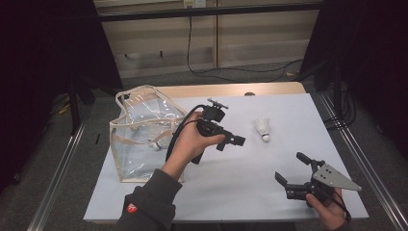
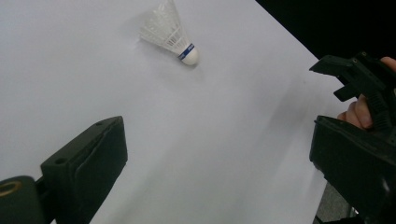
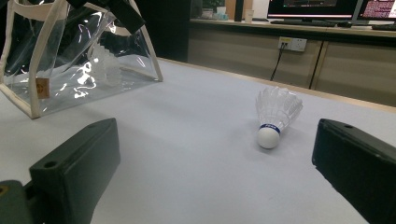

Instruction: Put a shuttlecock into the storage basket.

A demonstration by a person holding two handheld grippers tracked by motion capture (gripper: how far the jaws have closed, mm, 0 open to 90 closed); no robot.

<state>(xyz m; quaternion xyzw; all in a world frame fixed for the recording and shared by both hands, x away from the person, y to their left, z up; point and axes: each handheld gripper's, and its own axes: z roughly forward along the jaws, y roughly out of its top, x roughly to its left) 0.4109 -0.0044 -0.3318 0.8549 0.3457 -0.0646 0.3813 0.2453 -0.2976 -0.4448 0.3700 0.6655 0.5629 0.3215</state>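
A white shuttlecock (image 1: 262,129) lies on its side on the white table (image 1: 231,192), right of centre. My left gripper (image 1: 232,143) hovers just left of it, pointing right, open and empty. From the left gripper view the shuttlecock (image 2: 173,35) lies ahead of the open jaws (image 2: 217,135). My right gripper (image 1: 292,168) rests near the front right edge, open with nothing between its jaws. The shuttlecock (image 3: 274,116) stands beyond the right gripper (image 3: 217,140), cork toward the camera. A clear bag (image 1: 144,130) with cream trim stands at the left, with another shuttlecock (image 1: 155,144) inside.
Metal rails (image 1: 57,183) run along both sides of the table. A wooden strip (image 1: 231,89) borders the far edge. A black cable (image 1: 192,57) hangs down the back wall. The bag (image 3: 70,56) fills the upper left of the right gripper view, with monitors (image 3: 317,7) far behind.
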